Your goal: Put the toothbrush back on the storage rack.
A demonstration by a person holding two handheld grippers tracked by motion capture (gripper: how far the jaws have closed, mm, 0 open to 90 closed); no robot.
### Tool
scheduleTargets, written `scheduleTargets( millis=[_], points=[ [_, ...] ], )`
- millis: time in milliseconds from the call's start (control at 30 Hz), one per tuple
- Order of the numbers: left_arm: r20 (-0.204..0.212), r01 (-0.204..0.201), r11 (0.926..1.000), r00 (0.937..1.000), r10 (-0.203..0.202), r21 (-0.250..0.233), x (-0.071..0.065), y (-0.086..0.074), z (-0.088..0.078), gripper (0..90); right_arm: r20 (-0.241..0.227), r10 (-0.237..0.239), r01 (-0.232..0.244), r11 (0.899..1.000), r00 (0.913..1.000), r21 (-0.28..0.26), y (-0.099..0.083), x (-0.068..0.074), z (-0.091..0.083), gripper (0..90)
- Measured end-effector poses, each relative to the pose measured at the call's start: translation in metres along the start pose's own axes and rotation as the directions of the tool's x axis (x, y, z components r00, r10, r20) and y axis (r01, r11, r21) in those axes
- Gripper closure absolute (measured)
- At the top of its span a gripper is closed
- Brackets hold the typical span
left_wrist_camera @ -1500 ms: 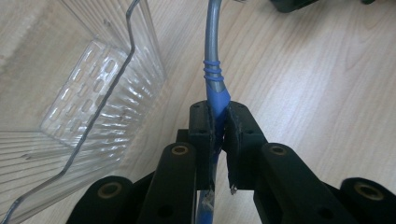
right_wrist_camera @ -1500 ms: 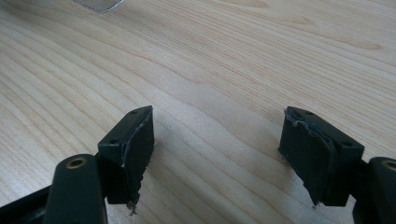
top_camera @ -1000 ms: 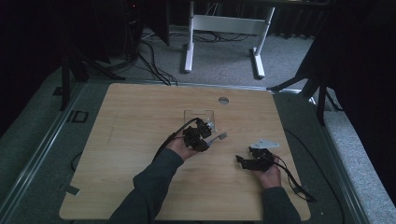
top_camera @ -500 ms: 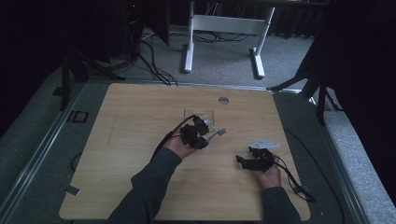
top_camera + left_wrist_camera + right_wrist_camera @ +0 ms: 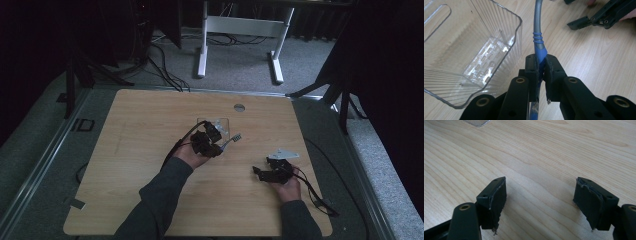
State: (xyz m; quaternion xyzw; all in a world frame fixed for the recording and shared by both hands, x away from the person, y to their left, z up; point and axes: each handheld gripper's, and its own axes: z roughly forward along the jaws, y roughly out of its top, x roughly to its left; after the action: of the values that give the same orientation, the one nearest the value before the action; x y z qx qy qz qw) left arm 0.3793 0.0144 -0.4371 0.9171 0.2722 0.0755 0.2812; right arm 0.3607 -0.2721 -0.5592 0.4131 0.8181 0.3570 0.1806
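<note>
A clear plastic bin (image 5: pixel 474 47) is standing empty on the table (image 5: pixel 140 130), left of the left gripper (image 5: pixel 541 67), whose fingers are being pinched on the blue handle of a grey utensil (image 5: pixel 538 30), probably so it can be dropped inside; the right gripper (image 5: pixel 546 202) is being rested aside with fingers spread and empty

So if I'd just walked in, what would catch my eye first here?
Probably the left gripper, mid-table, clamped on the blue handle of a grey toothbrush right beside a clear ribbed plastic bin. Next, the right gripper lower right on the wooden table, its jaws wide apart with nothing but bare wood between them.
</note>
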Motion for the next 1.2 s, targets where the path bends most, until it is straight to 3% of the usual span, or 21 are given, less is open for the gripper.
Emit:
scheduleTargets(
  millis=[1200],
  points=[
    [0.008, 0.041, 0.9952, 0.9992, -0.04, -0.089, 0.006, 0.001, -0.017, 82.0, 0.0, 0.0, 0.0, 1.0, 1.0, 0.0, 0.0, 0.0, 0.0, 25.6]
  ],
)
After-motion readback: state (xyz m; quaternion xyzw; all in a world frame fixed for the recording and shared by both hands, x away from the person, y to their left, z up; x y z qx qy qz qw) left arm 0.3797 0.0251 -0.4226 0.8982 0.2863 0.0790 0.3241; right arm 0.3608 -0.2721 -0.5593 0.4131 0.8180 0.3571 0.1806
